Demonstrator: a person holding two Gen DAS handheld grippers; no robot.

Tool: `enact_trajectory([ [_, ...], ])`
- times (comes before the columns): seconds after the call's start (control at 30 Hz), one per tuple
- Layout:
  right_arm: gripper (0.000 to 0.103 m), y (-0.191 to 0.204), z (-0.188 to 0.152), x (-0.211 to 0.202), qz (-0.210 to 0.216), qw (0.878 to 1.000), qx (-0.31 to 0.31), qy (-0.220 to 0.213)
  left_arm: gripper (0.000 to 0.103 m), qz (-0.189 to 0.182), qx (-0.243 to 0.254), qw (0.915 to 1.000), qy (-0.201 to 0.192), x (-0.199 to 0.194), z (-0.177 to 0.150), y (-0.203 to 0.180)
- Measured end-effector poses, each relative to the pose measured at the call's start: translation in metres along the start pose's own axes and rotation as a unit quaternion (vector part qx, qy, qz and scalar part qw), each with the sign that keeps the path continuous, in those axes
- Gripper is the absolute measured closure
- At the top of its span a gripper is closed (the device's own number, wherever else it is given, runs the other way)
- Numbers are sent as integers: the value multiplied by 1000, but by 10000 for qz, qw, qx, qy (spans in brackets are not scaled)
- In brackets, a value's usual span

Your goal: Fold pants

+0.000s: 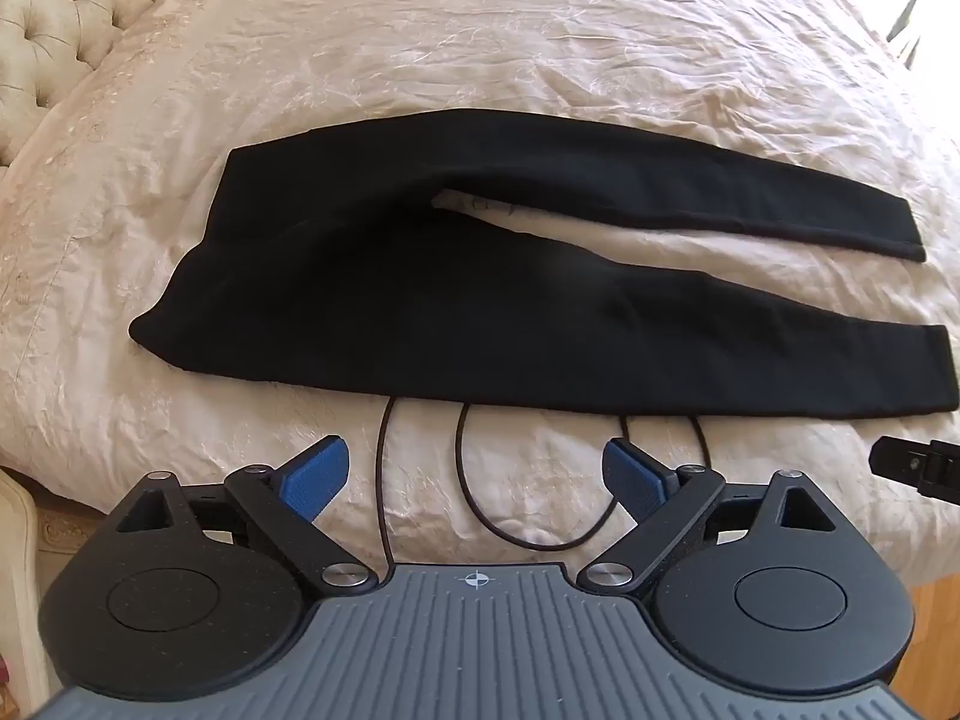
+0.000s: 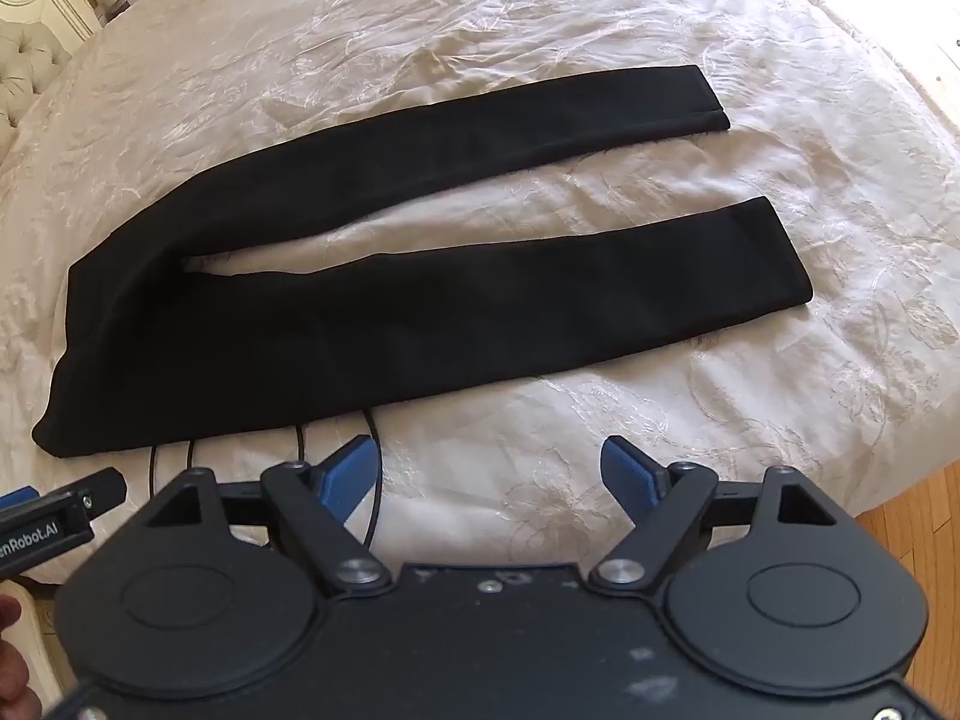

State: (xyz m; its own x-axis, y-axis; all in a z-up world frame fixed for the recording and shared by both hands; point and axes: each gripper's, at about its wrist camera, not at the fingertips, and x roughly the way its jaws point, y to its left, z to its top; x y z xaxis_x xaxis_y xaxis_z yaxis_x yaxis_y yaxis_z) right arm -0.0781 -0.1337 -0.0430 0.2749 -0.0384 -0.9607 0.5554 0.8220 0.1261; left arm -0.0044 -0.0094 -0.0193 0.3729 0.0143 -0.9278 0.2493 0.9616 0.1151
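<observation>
I am hovering my left gripper [image 1: 477, 474] and right gripper [image 2: 489, 474], jaws standing wide apart and holding nothing, over the bed's near edge, where the black pants [image 1: 480, 324] are lying flat on the cream bedspread [image 1: 480, 48], legs spread.

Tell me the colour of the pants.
Plain black pants, clearest in the right wrist view.

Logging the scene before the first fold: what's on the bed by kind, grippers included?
Black pants: 1
Dark cables: 2 loops show; separate cords or one, cannot tell
Grippers: 2, the left gripper and the right gripper, both open
Total: 5
</observation>
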Motion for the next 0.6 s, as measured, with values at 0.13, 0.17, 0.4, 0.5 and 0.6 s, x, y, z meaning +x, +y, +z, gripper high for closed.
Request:
enact_trajectory([
  [0.13,17,1,-1,1,-46,10000,-40,-10,10,-10,-4,10000,88,4,2,1],
  [0.17,17,2,-1,1,-57,10000,-56,-10,10,-18,-11,9999,100,4,2,2],
  [0.4,15,5,-1,2,-63,9998,-182,-18,10,-30,-47,9999,160,5,4,1],
  [0.5,14,6,1,3,-50,9997,-239,-37,10,-44,-60,9998,166,5,5,1],
  [0.6,13,6,2,3,-16,9997,-237,-65,11,-62,-65,9998,156,5,5,0],
])
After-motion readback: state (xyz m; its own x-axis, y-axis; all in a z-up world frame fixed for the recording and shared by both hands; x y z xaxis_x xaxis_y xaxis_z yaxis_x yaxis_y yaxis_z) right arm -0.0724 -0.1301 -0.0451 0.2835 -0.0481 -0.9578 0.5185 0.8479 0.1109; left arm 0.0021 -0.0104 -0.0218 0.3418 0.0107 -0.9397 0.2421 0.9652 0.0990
